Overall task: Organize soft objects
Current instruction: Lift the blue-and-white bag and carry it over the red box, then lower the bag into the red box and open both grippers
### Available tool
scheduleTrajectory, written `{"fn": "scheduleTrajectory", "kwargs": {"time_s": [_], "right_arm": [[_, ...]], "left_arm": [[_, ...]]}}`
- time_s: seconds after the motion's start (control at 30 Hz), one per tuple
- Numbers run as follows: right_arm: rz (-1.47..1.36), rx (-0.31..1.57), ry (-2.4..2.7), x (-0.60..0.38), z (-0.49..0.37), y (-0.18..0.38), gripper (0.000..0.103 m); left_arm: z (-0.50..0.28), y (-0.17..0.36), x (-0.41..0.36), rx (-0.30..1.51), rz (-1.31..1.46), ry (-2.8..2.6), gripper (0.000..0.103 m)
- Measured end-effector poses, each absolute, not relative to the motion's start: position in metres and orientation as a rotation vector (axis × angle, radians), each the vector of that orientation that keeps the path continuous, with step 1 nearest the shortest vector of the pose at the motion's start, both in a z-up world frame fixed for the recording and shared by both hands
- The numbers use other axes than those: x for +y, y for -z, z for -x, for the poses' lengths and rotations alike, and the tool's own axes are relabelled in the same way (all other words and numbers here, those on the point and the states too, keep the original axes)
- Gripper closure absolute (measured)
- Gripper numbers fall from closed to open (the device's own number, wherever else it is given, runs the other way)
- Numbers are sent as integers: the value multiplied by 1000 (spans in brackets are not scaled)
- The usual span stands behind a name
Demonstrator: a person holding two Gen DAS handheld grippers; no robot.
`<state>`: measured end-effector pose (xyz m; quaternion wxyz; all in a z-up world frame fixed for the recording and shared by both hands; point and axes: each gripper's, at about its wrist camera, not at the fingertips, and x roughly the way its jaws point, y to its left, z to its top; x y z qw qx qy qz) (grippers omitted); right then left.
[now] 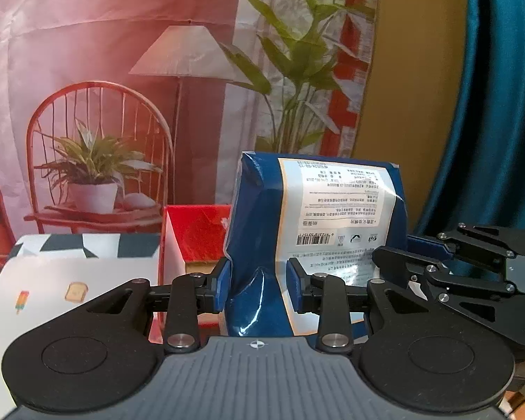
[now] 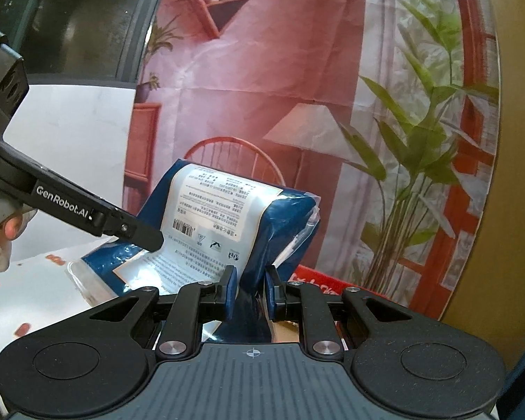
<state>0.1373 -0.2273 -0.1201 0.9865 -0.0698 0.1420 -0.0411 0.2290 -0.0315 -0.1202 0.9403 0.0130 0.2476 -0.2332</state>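
L wrist view: my left gripper is clamped on the lower left part of the blue soft pack, pads pinching a fold of its wrapper. The pack fills centre frame, standing up and away from me, label upside down, long axis running left-right across the frame. The right gripper shows at mid-right, nipping the pack's right end. Behind the pack, left of centre, sits a red box with an open top; a white box is at lower left.

R wrist view: right gripper is squeezed nearly closed on a thin blue flap of the pack, centre frame. Left gripper comes in from the left edge onto the pack's other end. A red box edge peeks just right of my pads, so I judge the box lies straight ahead and below, both hands about equally near.
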Motion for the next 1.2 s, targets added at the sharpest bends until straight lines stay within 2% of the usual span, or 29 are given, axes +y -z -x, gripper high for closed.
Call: {"fn": "scheduleTrajectory", "kwargs": {"time_s": [0.67,1.1,1.2], "right_arm": [[126,382,127,-298,-245,173,87],[23,514,141,-314,-257,203,88],[27,522,153,-312,-255,207,87]], "left_arm": [[-350,164,-70,648,-81,436,67],[-358,194,-78,747,-87,440,65],[-351,194,-76,725,-99,422,54]]}}
